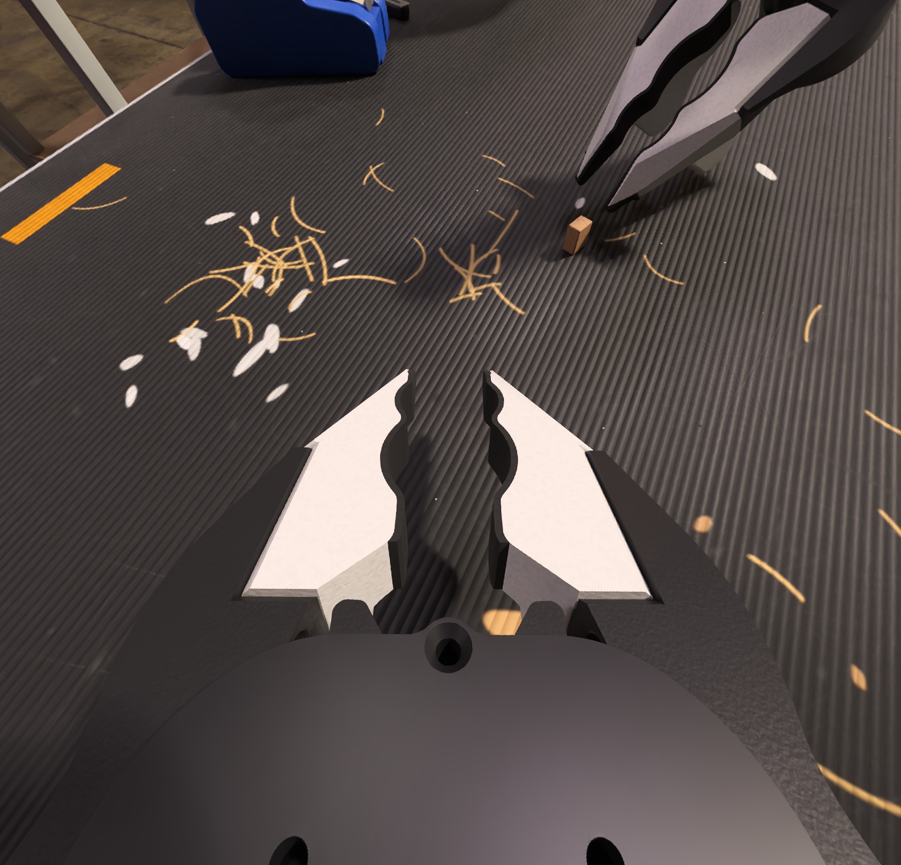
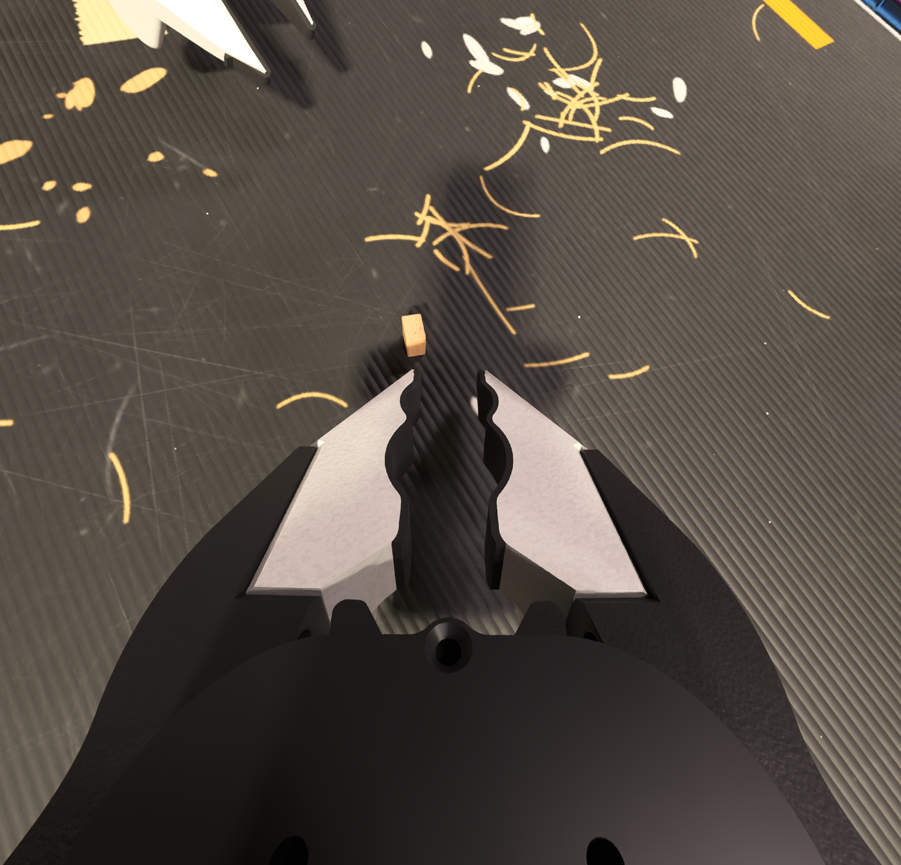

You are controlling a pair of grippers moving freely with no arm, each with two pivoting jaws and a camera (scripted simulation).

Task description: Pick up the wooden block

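A small tan wooden block (image 2: 413,334) stands on the dark ribbed mat, just beyond and slightly left of my right gripper's (image 2: 447,373) fingertips. The right gripper is open and empty, its tips close to the block without touching it. In the left wrist view the block (image 1: 577,235) is far ahead on the right, with the right gripper (image 1: 597,192) coming down over it from the upper right. My left gripper (image 1: 448,373) is open and empty, hovering above the mat well short of the block. The left gripper (image 2: 287,47) also shows at the top left of the right wrist view.
Wood shavings (image 1: 273,261) and white chips (image 1: 256,352) lie scattered on the mat. A blue tape dispenser (image 1: 292,18) stands at the far edge, where the table edge (image 1: 97,120) drops off. A strip of orange tape (image 1: 61,203) lies at the left. A saw-edged tan piece (image 2: 97,20) lies at far left.
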